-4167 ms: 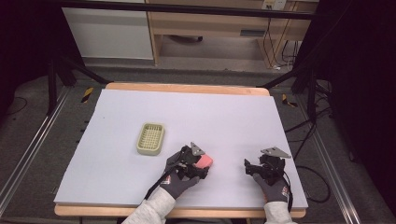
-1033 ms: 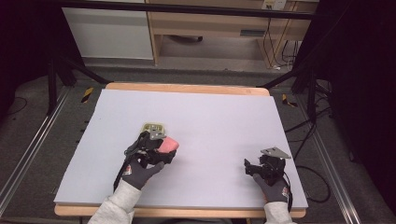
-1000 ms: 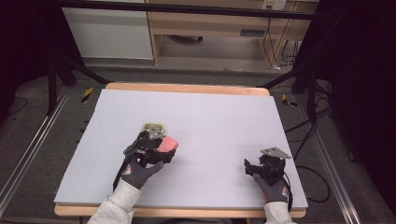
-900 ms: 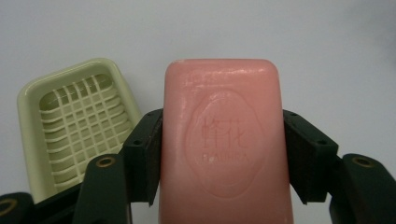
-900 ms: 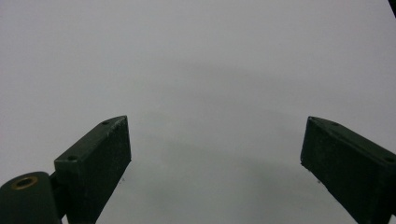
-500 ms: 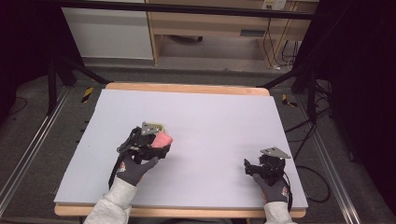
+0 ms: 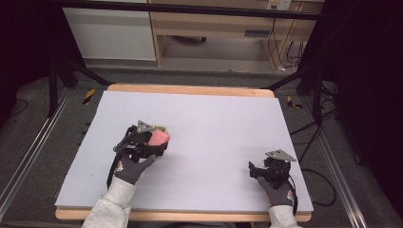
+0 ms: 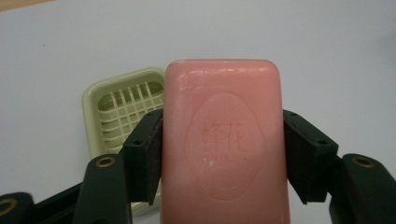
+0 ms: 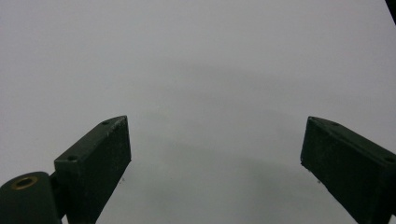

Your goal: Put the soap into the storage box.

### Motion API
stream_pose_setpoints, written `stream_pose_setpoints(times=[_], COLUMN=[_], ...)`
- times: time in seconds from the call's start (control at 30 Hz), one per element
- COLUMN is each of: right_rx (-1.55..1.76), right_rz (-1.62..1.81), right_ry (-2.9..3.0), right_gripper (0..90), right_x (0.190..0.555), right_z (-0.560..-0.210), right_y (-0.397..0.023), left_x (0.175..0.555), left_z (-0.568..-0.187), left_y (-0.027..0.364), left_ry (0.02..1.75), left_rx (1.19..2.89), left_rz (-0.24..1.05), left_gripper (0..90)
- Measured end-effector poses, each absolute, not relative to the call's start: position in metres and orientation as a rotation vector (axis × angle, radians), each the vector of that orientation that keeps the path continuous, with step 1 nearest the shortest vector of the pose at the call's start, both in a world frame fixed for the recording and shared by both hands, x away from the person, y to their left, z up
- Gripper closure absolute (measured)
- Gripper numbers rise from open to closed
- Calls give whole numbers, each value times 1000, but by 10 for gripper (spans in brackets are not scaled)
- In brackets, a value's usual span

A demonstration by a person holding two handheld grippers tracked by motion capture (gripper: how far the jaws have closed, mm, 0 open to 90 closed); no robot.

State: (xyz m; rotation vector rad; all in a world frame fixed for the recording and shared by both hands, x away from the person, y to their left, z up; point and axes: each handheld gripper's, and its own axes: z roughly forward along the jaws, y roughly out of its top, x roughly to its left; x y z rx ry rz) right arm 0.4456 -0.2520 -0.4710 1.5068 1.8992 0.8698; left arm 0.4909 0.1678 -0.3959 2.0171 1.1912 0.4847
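The person is wearing dark grey gloves with small red marks and light grey sleeves (image 7: 110, 209). The left gripper (image 8: 223, 154) is showing black blocky jaws with small screw holes and brass-ringed pivots. The right gripper (image 7: 266, 169), also black, is carrying a grey three-cornered plate and trailing a black cable.

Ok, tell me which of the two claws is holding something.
The left claw: its jaws clamp the long sides of a pink soap bar, just short of the pale green soap dish. The right claw gapes over bare table.
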Motion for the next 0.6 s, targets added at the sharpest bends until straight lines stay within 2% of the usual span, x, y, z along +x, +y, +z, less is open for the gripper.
stream_pose_setpoints(times=[0.6], right_rx=[1507], right_rz=[863], right_ry=[1902], right_gripper=[88], right_x=[446], right_z=[-472], right_y=[-251], left_x=[510], left_z=[-391], left_y=[176], left_ry=[1232], left_rx=[1987], left_rz=[498], left_gripper=[372])
